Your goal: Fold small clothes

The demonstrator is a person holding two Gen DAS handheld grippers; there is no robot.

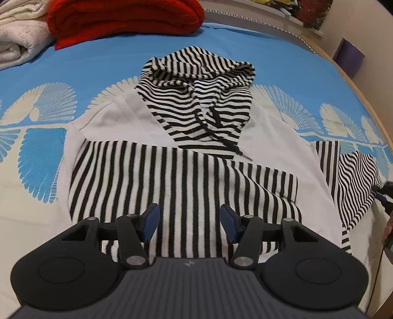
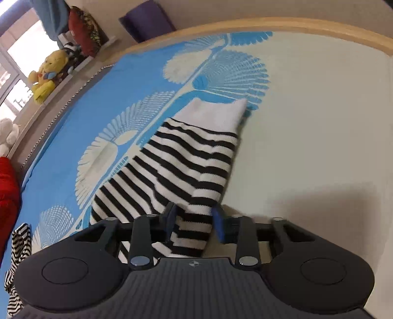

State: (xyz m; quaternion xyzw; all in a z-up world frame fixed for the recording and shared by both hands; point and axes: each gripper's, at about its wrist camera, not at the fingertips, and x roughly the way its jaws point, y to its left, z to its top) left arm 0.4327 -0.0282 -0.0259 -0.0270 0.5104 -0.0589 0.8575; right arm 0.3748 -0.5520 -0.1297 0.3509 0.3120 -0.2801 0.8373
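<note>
A small black-and-white striped hoodie (image 1: 186, 147) lies flat on the blue patterned bedspread (image 1: 98, 61), hood at the far end. One sleeve is folded across its body. My left gripper (image 1: 189, 224) hovers open over the lower striped part, holding nothing. The other sleeve (image 2: 186, 159), striped with a white cuff, stretches away in the right wrist view. My right gripper (image 2: 194, 222) has its jaws around the near part of this sleeve, with a gap between the pads. It shows at the right edge of the left wrist view (image 1: 383, 196).
A red folded blanket (image 1: 125, 19) and a white towel (image 1: 19, 36) lie at the far left of the bed. A wooden bed edge (image 2: 270, 24) runs behind the sleeve. A yellow plush toy (image 2: 46, 73) sits on a ledge.
</note>
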